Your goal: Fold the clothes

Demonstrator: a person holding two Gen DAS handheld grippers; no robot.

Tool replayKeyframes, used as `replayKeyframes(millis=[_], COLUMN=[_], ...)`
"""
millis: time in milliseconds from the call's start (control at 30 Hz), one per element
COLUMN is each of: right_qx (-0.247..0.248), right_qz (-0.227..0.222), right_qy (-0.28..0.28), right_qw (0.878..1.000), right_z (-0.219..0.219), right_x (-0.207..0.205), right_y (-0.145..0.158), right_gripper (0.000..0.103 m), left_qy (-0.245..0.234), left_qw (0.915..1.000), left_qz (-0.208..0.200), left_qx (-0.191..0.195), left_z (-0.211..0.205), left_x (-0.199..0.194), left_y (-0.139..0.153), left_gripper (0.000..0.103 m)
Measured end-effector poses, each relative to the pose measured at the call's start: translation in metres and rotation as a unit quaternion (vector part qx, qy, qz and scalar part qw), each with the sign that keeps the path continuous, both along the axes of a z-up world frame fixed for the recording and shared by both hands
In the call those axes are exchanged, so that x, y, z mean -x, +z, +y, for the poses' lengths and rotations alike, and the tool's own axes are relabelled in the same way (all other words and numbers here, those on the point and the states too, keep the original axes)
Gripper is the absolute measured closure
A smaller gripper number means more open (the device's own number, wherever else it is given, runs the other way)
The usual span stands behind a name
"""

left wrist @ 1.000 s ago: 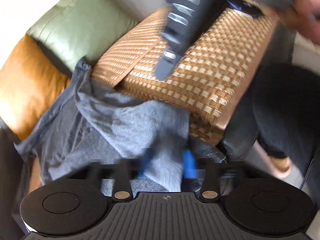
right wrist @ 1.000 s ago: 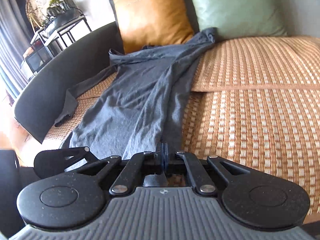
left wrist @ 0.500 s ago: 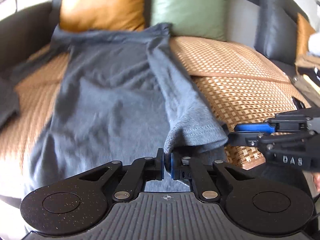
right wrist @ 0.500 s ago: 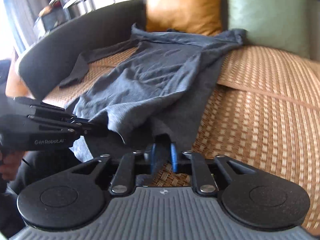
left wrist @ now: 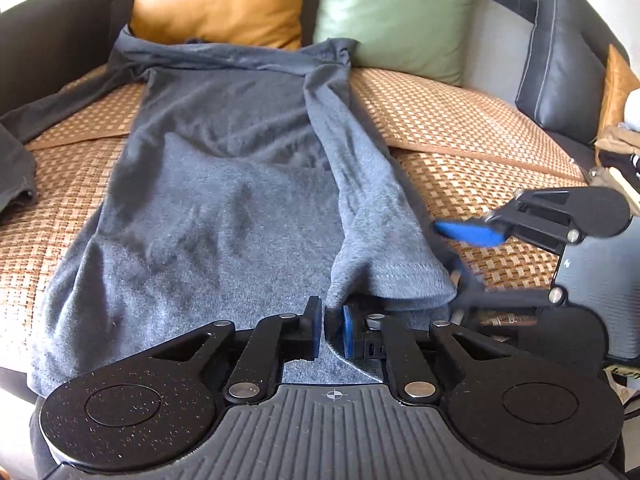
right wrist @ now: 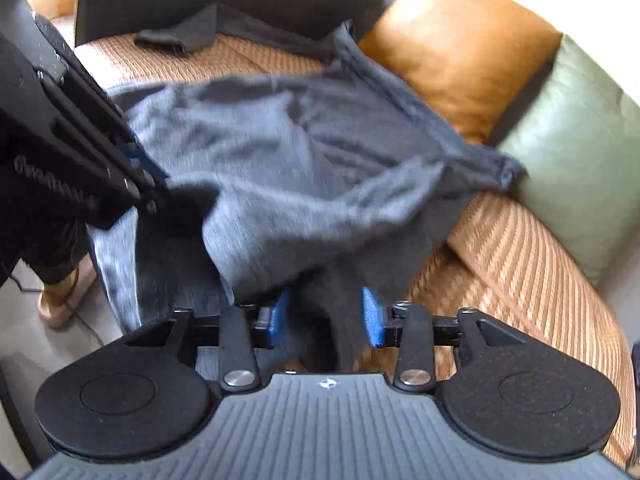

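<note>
A dark garment (left wrist: 16,164) lay crumpled at the far left of the sofa's woven mat (left wrist: 460,120), against the black armrest (left wrist: 44,36). Beside it a grey long-sleeved shirt (left wrist: 224,208) stretched flat down the mat, its collar end pushed against an orange cushion (left wrist: 216,0) and a green cushion (left wrist: 396,12) at the backrest. The shirt's right-hand edge was doubled over onto the body in a long fold. At the near end of that fold, the left claw (left wrist: 329,330) had its blue pads nearly together, pinching a thin edge of the grey cloth between them. To the right, the right claw (left wrist: 460,260) hovered just beside the folded hem, blurred, its blue-padded fingers (left wrist: 468,233) spread wide apart. A black cushion (left wrist: 560,64) stood at the far right of the sofa.

Seen from the right wrist, the left claw (right wrist: 148,184) reached in from the left onto the shirt (right wrist: 304,168), while the right claw (right wrist: 326,314) stood open, a dark hanging fold of the shirt between its separated pads, contact unclear.
</note>
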State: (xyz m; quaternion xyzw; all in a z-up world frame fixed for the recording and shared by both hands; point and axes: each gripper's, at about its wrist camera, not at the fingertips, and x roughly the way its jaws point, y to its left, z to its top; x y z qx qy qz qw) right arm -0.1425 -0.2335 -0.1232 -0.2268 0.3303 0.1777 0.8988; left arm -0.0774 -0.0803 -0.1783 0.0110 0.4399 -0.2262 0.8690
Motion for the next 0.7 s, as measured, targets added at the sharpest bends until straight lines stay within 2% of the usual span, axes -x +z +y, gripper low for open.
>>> replayKeyframes(millis=[100, 200, 300, 400, 500, 700], right_qx=[-0.068, -0.118, -0.151, -0.179, -0.179, -0.167], right_qz=[-0.015, -0.025, -0.01, 0.008, 0.027, 0.075], right_qy=[-0.045, -0.121, -0.188, -0.232, -0.232, -0.214], right_qw=[0.997, 0.985, 0.97, 0.956, 0.956, 0.96], right_z=[-0.02, -0.062, -0.102, -0.126, -0.127, -0.124], right_x=[0.001, 0.009, 0.015, 0.022, 0.027, 0.03], right_y=[0.02, 0.03, 0.023, 0.011, 0.001, -0.009], right_gripper=[0.099, 0.099, 0.1, 0.1, 0.1, 0.099], left_qy=[-0.009, -0.026, -0.053, -0.083, -0.099, -0.092], left_qw=[0.9999, 0.9995, 0.9984, 0.9964, 0.9949, 0.9949], left_qz=[-0.007, -0.001, 0.006, 0.011, 0.023, 0.042], left_qx=[0.005, 0.018, 0.021, 0.012, 0.002, -0.005], left_z=[-0.004, -0.013, -0.028, -0.039, -0.043, -0.033], left_x=[0.001, 0.002, 0.006, 0.016, 0.021, 0.02], left_y=[0.006, 0.006, 0.002, -0.004, -0.012, -0.019], left_gripper=[0.078, 0.078, 0.078, 0.079, 0.079, 0.078])
